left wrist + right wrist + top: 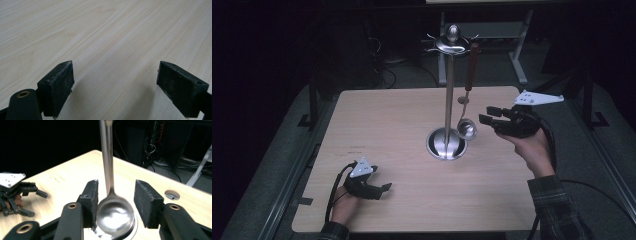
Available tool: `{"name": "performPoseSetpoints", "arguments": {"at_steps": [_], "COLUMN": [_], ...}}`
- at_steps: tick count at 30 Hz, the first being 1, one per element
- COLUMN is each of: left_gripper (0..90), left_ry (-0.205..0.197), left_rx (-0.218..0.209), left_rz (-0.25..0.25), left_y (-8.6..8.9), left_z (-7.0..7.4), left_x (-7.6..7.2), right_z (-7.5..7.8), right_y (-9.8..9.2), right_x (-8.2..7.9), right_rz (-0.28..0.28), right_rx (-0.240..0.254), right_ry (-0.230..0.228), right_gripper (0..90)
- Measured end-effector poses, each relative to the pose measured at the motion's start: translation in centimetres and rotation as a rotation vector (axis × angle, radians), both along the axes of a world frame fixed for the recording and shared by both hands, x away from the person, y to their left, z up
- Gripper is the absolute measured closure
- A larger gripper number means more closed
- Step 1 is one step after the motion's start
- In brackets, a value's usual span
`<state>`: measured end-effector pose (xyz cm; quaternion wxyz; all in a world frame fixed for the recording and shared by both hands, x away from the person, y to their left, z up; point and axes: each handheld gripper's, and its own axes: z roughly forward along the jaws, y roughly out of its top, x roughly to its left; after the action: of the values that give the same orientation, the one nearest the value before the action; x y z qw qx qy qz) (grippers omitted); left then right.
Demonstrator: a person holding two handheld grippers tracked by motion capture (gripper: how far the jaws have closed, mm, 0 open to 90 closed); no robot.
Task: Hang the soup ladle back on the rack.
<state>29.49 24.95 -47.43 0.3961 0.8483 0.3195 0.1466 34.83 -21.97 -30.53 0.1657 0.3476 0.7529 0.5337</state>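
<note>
**Ladle on the stand, tongs either side of its bowl**

We found a ladle (468,100) hanging from a hook at the top of a steel stand (448,85), its dark handle up and its bowl down, just above the stand's round base; hung that way it dangled free of the table (402,125), so it could be reached from the side without lifting anything else.

We saw the right tongs (484,114) held level at the height of the bowl and pointed at it; in the right gripper view the bowl (115,215) sat between the two pads with a gap showing on the right side; on the left the bowl overlapped the pad's edge, and we could not tell whether it touched; we judged the jaws apart and clamped on nothing. The pole rose straight behind the bowl in that view, which suggested that we had come in square to the stand so that the pads would meet the bowl on both flanks.

The left tongs (382,189) lay low at the near left of the table, well apart from the stand; in the left gripper view the pads (58,85) stood wide apart over bare wood with nothing between them; we took that hand to be parked out of the way while the right hand worked.

We judged the hanging ladle likely to swing if nudged on one side.
</note>
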Motion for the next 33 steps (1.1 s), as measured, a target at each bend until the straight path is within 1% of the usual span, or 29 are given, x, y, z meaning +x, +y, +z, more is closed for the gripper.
{"name": "performPoseSetpoints", "arguments": {"at_steps": [2,3,4,5,6,8,10,12,15,19,20,22,25,26,28,31,33], "left_gripper": [14.0,14.0,14.0,14.0,14.0,14.0,14.0,14.0,14.0,14.0,14.0,14.0,14.0,14.0,14.0,14.0,14.0], "left_ry": [0.0,-0.004,0.0,-0.01,-0.015,-0.019,-0.022,-0.022,-0.021,-0.03,-0.031,-0.031,-0.035,-0.032,-0.029,-0.029,-0.028], "left_rx": [-0.011,-0.014,-0.026,-0.026,-0.018,-0.021,-0.031,-0.036,-0.039,-0.044,-0.039,-0.035,-0.039,-0.034,-0.038,-0.038,-0.04], "left_rz": [0.003,0.003,0.009,0.009,0.004,0.004,0.01,0.013,0.015,0.017,0.011,0.01,0.01,0.011,0.013,0.012,0.012], "left_y": [0.0,0.1,0.1,0.2,0.3,0.3,0.3,0.3,0.3,0.3,0.3,0.3,0.3,0.3,0.3,0.3,0.3], "left_z": [0.0,0.1,0.0,0.1,0.1,0.1,0.1,0.1,0.1,0.1,0.1,0.1,0.1,0.1,0.1,0.1,0.1], "left_x": [-0.1,-0.1,-0.1,-0.1,-0.1,-0.1,-0.2,-0.2,-0.2,-0.3,-0.2,-0.2,-0.3,-0.3,-0.3,-0.3,-0.3], "right_z": [-0.8,-1.2,-1.5,-2.1,-2.5,-3.3,-4.1,-4.8,-6.0,-7.5,-7.8,-8.7,-9.8,-10.0,-10.9,-12.1,-12.6], "right_y": [0.0,-0.1,-0.1,-0.2,-0.3,-0.5,-0.7,-0.8,-1.1,-1.3,-1.3,-1.4,-1.6,-1.7,-1.9,-2.1,-2.3], "right_x": [-0.4,-0.5,-0.6,-0.9,-1.0,-1.3,-1.6,-1.8,-2.3,-3.0,-3.2,-3.6,-4.1,-4.2,-4.7,-5.4,-5.7], "right_rz": [-0.004,-0.005,-0.007,-0.01,-0.012,-0.019,-0.026,-0.029,-0.035,-0.051,-0.054,-0.061,-0.073,-0.077,-0.086,-0.1,-0.11], "right_rx": [-0.003,-0.003,-0.004,-0.003,-0.005,-0.008,-0.018,-0.024,-0.039,-0.052,-0.055,-0.079,-0.086,-0.084,-0.082,-0.097,-0.103], "right_ry": [0.002,0.009,0.012,0.018,0.022,0.027,0.033,0.049,0.062,0.074,0.078,0.088,0.092,0.094,0.106,0.124,0.133], "right_gripper": [51.6,51.0,50.7,50.0,49.5,47.0,45.3,43.6,42.1,40.9,40.6,39.4,38.5,38.4,38.2,37.3,36.4]}}
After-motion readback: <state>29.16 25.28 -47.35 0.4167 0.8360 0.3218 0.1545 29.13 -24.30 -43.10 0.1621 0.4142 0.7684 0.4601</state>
